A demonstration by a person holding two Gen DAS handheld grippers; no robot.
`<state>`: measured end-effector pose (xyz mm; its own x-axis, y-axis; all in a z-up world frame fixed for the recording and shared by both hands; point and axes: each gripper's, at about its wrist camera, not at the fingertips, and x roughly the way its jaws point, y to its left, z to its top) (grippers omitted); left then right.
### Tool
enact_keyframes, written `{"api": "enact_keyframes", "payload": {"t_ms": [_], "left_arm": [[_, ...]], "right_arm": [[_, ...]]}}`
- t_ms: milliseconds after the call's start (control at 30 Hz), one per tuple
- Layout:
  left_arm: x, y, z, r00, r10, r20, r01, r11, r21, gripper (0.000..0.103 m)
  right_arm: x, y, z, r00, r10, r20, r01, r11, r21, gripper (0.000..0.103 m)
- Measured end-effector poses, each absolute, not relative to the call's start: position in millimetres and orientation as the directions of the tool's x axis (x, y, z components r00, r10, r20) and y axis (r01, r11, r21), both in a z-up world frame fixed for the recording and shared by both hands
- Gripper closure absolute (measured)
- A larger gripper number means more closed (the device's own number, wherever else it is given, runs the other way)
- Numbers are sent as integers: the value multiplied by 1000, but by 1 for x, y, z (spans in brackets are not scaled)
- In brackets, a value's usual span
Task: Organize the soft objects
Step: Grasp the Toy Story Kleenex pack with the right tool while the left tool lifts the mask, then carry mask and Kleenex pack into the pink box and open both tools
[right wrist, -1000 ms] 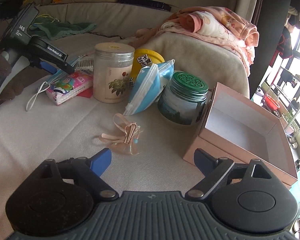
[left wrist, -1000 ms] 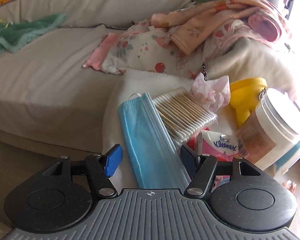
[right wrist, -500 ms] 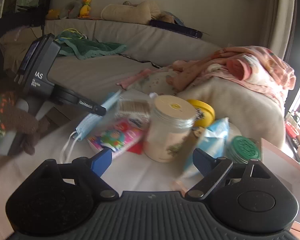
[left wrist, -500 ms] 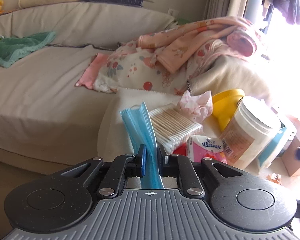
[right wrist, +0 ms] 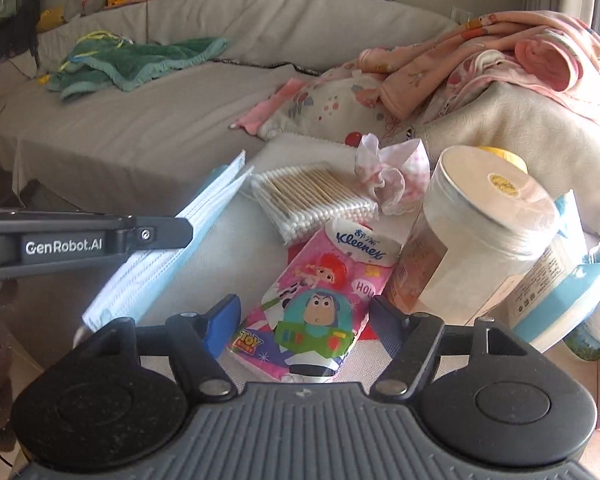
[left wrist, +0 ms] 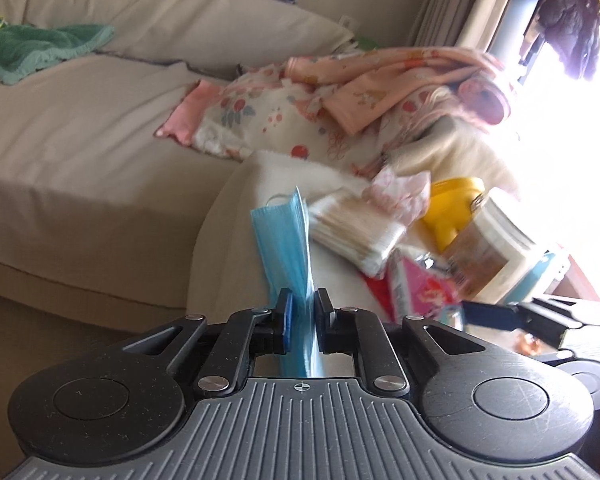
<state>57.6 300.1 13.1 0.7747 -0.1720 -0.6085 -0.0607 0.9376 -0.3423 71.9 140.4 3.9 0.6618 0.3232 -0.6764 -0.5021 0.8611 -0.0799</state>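
While the left gripper (left wrist: 303,312) pinches the blue face mask (left wrist: 286,240) between its pads, its jaws opening a little, the mask stands up ahead of it. To its right lie the cotton swabs (right wrist: 314,200). Further right, the right gripper (right wrist: 304,320) has its jaws closing around the Kleenex tissue pack (right wrist: 316,304), which lies between them with the pads not yet pressing it.
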Motion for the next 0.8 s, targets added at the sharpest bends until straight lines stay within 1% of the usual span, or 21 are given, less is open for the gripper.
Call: {"api": "enact_keyframes", "payload": {"t_ms": [67,233,267,300,400,467,500,567,633,733,800], "left_arm": [[61,298,12,772,-138,-620,-70,952,-299,83],[70,293,15,752,-119,-648,-70,963,-259,83],[72,293,15,747,-120,-654,-71,964,-257,83],[73,293,16,742,-120,-660,-76,962,-261,83],[72,297,15,738,-127,-662,-107,947,-301,83],[73,299,16,733,-122,-669,-129,941,-314,90],[72,300,18,735,-124,-667,-134,937,-322,92],[65,301,29,768,-127,-628,-119,935,-334,94],[57,297,47,802,-115,-586,-96,944,-316,95],[50,287,82,850,-96,-517,-54,962,-268,96],[49,276,109,878,-86,-470,-24,974,-224,97]], "right_arm": [[75,139,2,657,320,-683,-504,860,-83,32],[78,134,-3,652,322,-687,-502,862,-73,35],[78,134,-3,656,323,-683,-504,860,-78,39],[75,135,-4,665,321,-675,-505,858,-90,40],[72,136,-3,672,328,-664,-523,845,-112,47],[69,135,-1,667,339,-663,-536,837,-110,54],[68,134,2,658,351,-667,-545,832,-100,55],[67,128,13,626,390,-675,-570,820,-55,57],[64,121,30,606,439,-663,-597,802,-13,59],[56,111,67,608,513,-606,-640,768,9,59],[58,100,97,597,563,-571,-655,753,58,59]]}}
